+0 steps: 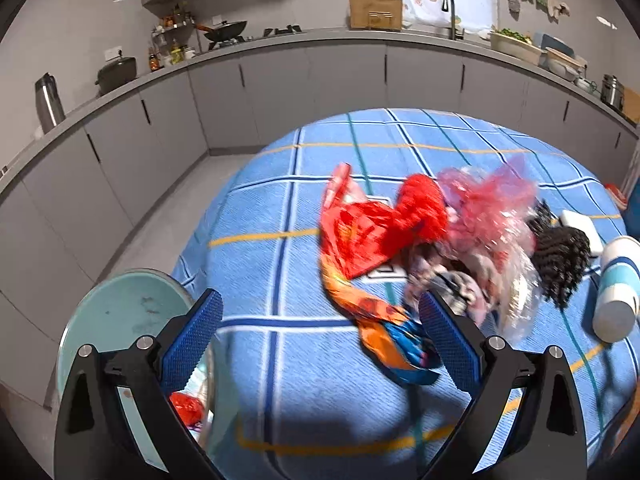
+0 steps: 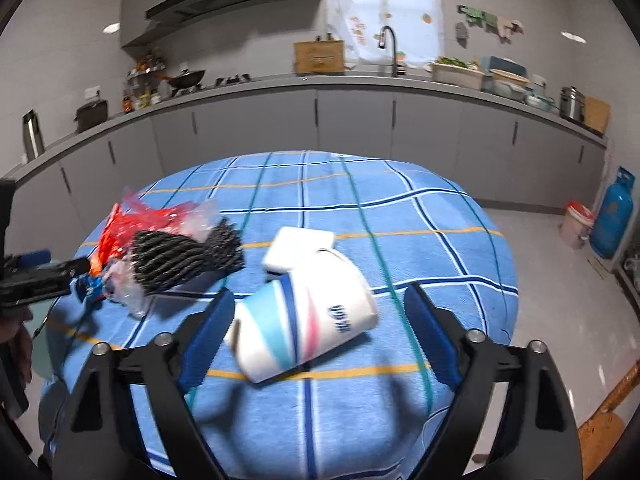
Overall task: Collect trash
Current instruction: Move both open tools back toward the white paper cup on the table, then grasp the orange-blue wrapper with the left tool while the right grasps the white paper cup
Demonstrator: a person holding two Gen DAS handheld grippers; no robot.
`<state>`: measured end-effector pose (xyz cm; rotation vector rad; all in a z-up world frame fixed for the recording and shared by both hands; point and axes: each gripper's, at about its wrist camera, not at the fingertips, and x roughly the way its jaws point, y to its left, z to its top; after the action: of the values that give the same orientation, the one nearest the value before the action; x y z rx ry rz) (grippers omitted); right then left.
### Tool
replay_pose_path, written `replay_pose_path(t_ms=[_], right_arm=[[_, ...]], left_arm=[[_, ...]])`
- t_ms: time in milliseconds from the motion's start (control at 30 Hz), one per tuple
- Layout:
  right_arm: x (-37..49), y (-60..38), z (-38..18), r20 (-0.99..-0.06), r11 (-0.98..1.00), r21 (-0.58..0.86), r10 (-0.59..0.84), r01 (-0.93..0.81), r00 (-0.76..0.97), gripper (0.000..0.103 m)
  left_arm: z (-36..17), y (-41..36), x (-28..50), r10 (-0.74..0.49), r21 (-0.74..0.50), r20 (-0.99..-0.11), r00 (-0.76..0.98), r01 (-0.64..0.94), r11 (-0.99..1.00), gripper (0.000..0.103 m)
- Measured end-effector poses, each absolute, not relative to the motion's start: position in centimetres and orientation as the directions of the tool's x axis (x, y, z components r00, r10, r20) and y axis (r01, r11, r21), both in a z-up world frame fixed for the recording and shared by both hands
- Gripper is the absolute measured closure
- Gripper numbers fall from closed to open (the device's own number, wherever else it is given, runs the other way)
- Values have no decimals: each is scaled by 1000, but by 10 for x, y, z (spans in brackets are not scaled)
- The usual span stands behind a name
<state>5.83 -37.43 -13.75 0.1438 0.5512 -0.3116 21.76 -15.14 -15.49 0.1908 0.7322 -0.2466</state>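
A heap of trash lies on the blue checked tablecloth (image 1: pixel 304 200): a red wrapper (image 1: pixel 372 232), an orange and blue wrapper (image 1: pixel 384 328), pink plastic film (image 1: pixel 488 208) and black mesh (image 1: pixel 560 260). My left gripper (image 1: pixel 320 312) is open; its right finger sits against the heap's near edge. A white paper cup (image 2: pixel 304 320) with blue and pink stripes lies on its side between the open jaws of my right gripper (image 2: pixel 320 312); neither pad presses on it. Behind the cup lies a white block (image 2: pixel 300 248).
A pale teal round bin (image 1: pixel 120 312) stands below the table's left edge, with red trash in it. Grey kitchen cabinets (image 2: pixel 360 128) run along the back. On the floor at right stand a blue gas cylinder (image 2: pixel 612 216), a small pail (image 2: pixel 576 220) and a broom (image 2: pixel 604 420).
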Motion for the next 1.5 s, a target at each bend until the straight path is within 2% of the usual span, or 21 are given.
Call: replay_pose_path(t_ms=[133,267,300,333,500,633,767,833,1067,1100,1133,1167,1200,1233,1400,1500], right_arm=[[60,-377,-145,-543,952,64,-218,299,811,11],[60,-377,-149,-543,962,57,-194,267,817,11],[60,-378,-149,-540,962,63,-190,264,820,11],[60,-378,-149,-540,963,65,-185,260,821,10],[62,-375,-146,-534,976,55,-152,213,832,10],[65,-371,-147,-538,983,30,-135,178,832,9],[68,-370,-150,-549,986,4,-138,168,824,9],[71,-369,-152,-559,987,11,-124,157,819,6],[77,-368,-160,-574,986,5,-133,165,808,7],[77,-369,-160,-578,985,6,-139,175,804,11],[77,-369,-159,-582,985,10,-135,173,802,29],[78,-370,-158,-590,986,21,-120,164,798,36],[77,-371,-157,-590,986,26,-117,164,799,51],[77,-371,-156,-592,986,30,-116,166,797,60],[75,-371,-156,-603,988,37,-95,147,792,61],[73,-369,-153,-599,991,51,-68,123,798,56]], left_arm=[[-170,-159,216,-166,84,-708,686,316,945,11],[-175,-157,216,-196,51,-721,665,333,942,22],[-175,-157,216,-210,38,-723,659,341,939,31],[-175,-157,215,-222,29,-726,651,352,936,34],[-175,-158,206,-269,6,-730,628,400,916,74],[-170,-157,199,-275,11,-721,636,407,913,83],[-161,-148,188,-264,29,-701,663,396,918,86],[-157,-141,183,-268,19,-695,668,389,921,86],[-152,-132,176,-268,14,-691,672,382,924,86],[-151,-131,175,-269,13,-689,673,382,924,86],[-151,-130,175,-270,12,-688,674,382,924,86],[-150,-130,174,-270,12,-686,676,382,924,86],[-148,-129,174,-271,10,-683,678,380,925,87],[-147,-129,173,-273,9,-679,681,380,925,87],[-140,-126,168,-281,6,-667,691,381,924,87],[-136,-122,165,-282,3,-657,700,375,927,87]])
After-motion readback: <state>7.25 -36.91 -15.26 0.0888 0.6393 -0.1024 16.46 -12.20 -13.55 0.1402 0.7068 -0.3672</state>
